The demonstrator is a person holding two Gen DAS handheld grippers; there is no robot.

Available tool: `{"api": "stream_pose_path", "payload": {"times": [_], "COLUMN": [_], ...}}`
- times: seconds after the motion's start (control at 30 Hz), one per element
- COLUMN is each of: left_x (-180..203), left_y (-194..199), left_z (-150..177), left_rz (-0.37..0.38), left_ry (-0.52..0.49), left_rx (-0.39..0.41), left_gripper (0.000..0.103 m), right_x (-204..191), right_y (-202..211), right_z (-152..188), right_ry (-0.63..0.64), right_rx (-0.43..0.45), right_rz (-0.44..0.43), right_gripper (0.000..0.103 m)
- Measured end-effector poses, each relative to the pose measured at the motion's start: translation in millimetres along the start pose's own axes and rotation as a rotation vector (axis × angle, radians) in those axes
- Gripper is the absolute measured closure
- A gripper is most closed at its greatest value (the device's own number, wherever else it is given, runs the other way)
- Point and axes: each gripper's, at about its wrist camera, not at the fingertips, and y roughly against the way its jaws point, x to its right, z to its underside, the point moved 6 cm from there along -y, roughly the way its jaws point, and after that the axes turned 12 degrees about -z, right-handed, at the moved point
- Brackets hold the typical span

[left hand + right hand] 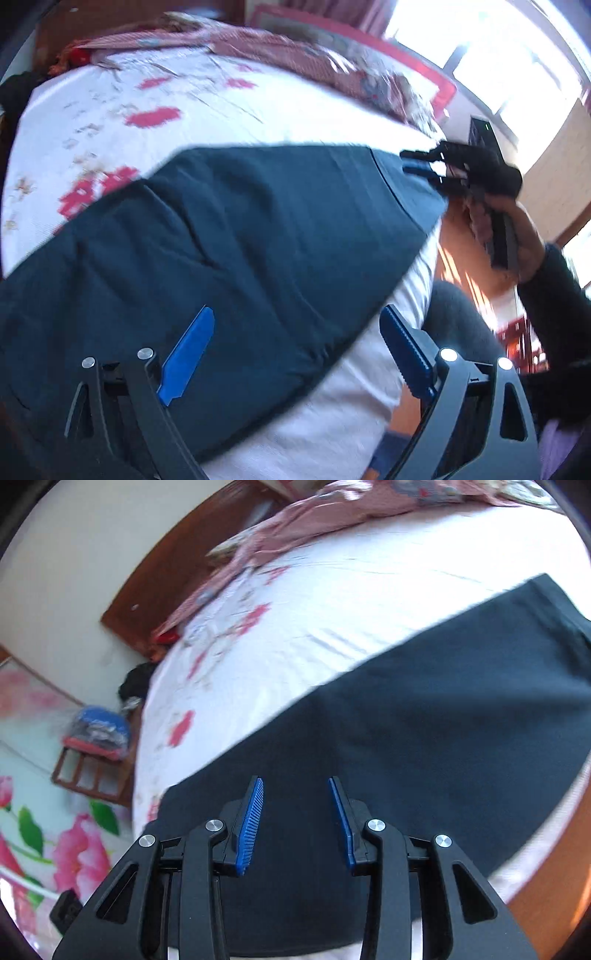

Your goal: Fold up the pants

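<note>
- The dark navy pants (258, 229) lie spread flat on the floral bed sheet (110, 110), along the near edge of the bed and reaching off to the left.
- The left gripper (295, 354) hovers over the near part of the cloth, its blue pads wide apart and gripping nothing.
- The right gripper (295, 827) hangs above the pants too, fingers spread with only cloth below; from the left wrist camera it sits at the garment's far right corner (421, 162).
- The fabric looks soft, light and limp, likely to sag and crease if lifted by one point.
- Best pinched at a hem or waistband corner, one gripper per corner, catching every layer.
- A rumpled pink quilt (295, 48) lies at the far side.
</note>
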Motion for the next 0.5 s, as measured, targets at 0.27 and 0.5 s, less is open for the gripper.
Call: {"api": "stream_pose_path", "payload": {"times": [0.27, 0.5], "left_x": [-151.6, -186.1], "left_y": [-26.0, -27.6], "left_z": [-18.8, 21.3], "left_rz": [-0.287, -0.381], "left_ry": [0.406, 0.369], "left_rx": [0.032, 0.071], "left_gripper": [0.012, 0.064], "right_x": [-112.4, -58.9], "right_y": [-212.3, -237.6], "right_z": [52.1, 56.6], "right_ry": [0.071, -0.07], "right_rx": [-0.367, -0.387], "right_rz": [-0.23, -0.142], "right_gripper": [0.067, 0.103]}}
